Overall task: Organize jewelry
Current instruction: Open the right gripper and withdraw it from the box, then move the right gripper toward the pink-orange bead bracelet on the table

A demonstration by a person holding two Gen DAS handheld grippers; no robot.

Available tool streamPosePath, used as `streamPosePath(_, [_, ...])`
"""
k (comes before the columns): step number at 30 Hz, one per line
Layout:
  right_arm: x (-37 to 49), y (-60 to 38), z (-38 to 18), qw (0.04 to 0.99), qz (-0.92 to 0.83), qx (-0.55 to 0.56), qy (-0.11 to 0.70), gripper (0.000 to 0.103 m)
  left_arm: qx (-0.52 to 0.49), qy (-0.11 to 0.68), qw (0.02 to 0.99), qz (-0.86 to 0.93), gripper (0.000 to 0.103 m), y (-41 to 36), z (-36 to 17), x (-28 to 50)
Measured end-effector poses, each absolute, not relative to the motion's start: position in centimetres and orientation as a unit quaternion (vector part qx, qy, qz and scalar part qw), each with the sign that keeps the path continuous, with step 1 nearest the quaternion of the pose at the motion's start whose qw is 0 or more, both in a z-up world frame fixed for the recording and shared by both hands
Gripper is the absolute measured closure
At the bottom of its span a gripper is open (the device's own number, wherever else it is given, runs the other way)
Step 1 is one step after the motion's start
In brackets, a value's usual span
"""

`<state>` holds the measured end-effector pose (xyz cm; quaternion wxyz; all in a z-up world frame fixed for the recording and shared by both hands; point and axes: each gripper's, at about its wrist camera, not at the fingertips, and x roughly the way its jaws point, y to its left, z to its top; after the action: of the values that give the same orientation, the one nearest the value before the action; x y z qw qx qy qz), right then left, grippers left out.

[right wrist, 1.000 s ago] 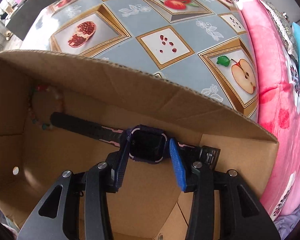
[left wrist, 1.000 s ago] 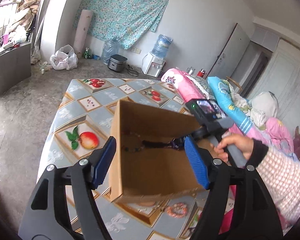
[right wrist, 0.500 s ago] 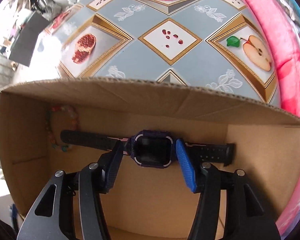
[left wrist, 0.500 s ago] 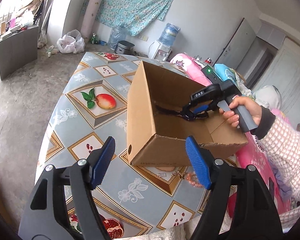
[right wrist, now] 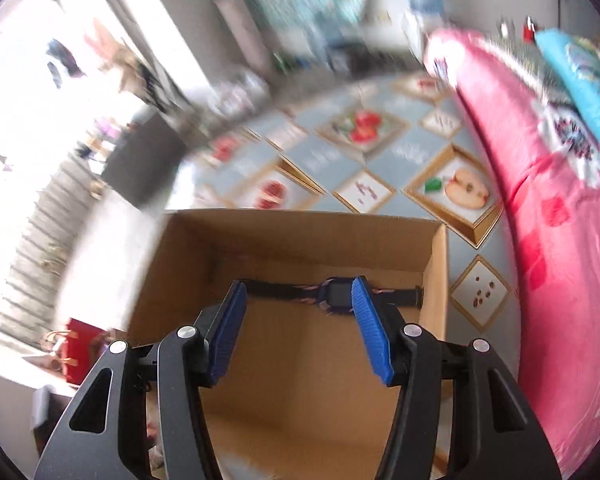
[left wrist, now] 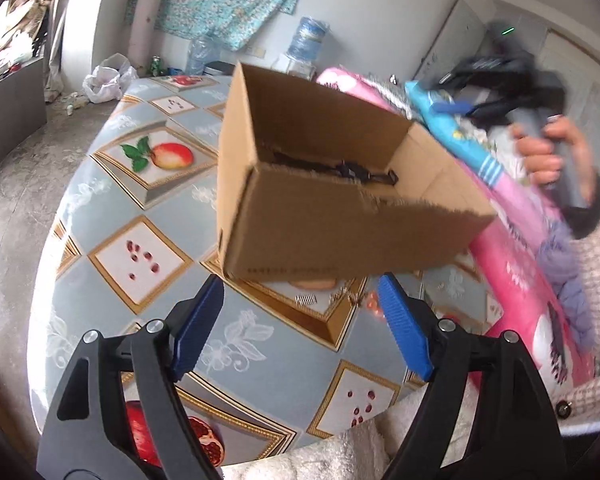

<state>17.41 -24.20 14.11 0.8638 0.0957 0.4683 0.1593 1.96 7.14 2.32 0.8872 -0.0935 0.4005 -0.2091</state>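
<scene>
Watch (right wrist: 334, 294) in box (right wrist: 300, 360) (tools clear)

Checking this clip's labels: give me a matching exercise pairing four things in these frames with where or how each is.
Things:
1. watch
2. box
3. left gripper
4. right gripper

Places or states:
A. open, low over the tablecloth, in front of the box
B. lying flat on the box floor, strap stretched out
C. open and empty, raised above the box
D. standing on the tablecloth, top open

Pairs: 1-B, 2-D, 3-A, 4-C
</scene>
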Motion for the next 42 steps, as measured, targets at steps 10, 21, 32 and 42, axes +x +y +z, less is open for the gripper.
streamPosePath(10, [5.2,-25.5,9.6,0.829,0.207,0.136,0.501,0.049,-0.067,0.401,0.889,-0.211,0.027,5.1,1.4,3.1])
streamPosePath(21, [4.9,-27.0,5.8,0.834,0.169,0.199,0.486,0.058,-0.041,0.393,0.900,-0.184,0.026,3.8,1.8,4.5])
streamPosePath(32, [-1.2,-27.1,3.5,0.859,0.100,0.071,0.497,0.045,-0.005,0.431,0.883,-0.188,0.021,1.8,-0.2,1.4])
streamPosePath(42, [-2.9,-25.7,-0.6,0.866,0.052,0.006,0.498,0.033,0.076,0.448,0.880,-0.137,0.017,-0.4,-3.2,0.4])
